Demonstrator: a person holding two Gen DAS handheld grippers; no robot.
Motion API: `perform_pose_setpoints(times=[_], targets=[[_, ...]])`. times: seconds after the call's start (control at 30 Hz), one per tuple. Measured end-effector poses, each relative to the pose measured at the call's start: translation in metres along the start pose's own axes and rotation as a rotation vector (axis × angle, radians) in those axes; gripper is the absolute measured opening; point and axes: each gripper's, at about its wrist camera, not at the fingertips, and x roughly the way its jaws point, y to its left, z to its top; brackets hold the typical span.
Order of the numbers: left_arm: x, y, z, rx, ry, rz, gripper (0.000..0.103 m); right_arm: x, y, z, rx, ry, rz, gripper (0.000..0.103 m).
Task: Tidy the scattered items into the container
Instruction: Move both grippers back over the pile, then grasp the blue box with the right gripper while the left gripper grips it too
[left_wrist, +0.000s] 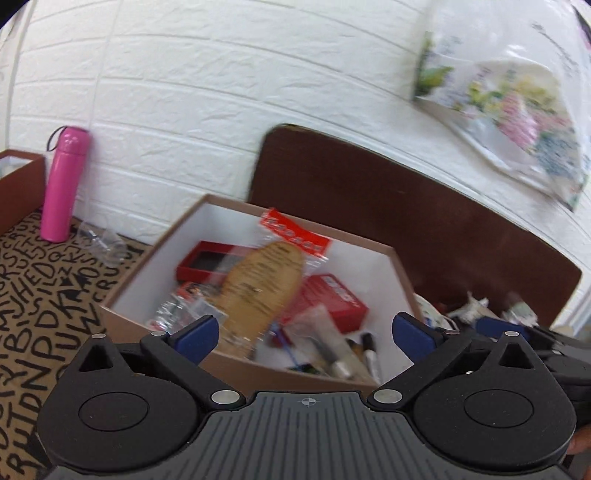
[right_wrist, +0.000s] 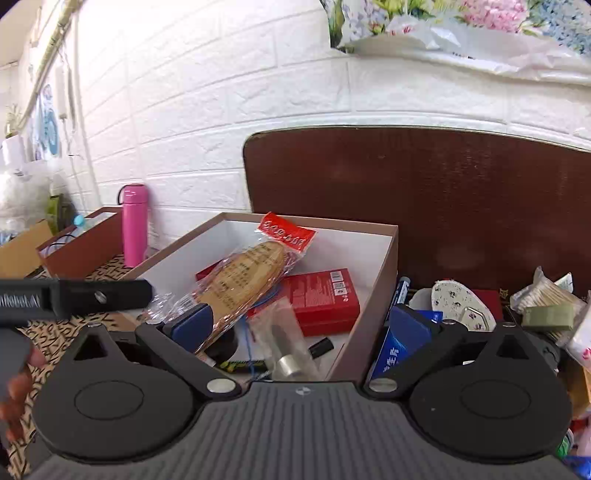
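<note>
Left gripper (left_wrist: 310, 334): fingers spread apart, empty, just above the near rim of the brown box (left_wrist: 400, 266). Right gripper (right_wrist: 308, 326): likewise apart, empty. Insole packet (right_wrist: 243, 280) lies tilted inside the box, over the red cartons (right_wrist: 325, 299); more clutter (right_wrist: 546, 306) sits right of it.

A packet (right_wrist: 245, 280) leans in the box (right_wrist: 373, 291), over two cases (right_wrist: 325, 301). A flask (right_wrist: 135, 225) stands left of it, clutter (right_wrist: 463, 302) right.

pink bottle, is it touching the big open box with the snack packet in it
Apart. The left wrist view shows patterned tablecloth between the pink bottle and the open box.
</note>
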Motion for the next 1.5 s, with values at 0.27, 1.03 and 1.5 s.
perform_pose_setpoints(times=[0.27,1.03,1.5], targets=[[-0.022,-0.046,-0.031,-0.041,0.012,-0.054,0.103,-0.048,-0.019,-0.025,0.037,-0.023,-0.062,0.102],[0.005,-0.177,-0.133,-0.022,0.195,-0.207,0.103,-0.149,-0.123,-0.141,0.028,-0.030,-0.288,0.099],[0.083,-0.252,-0.137,0.101,0.326,-0.314,0.103,-0.117,-0.175,-0.157,0.056,0.042,-0.241,0.081]])
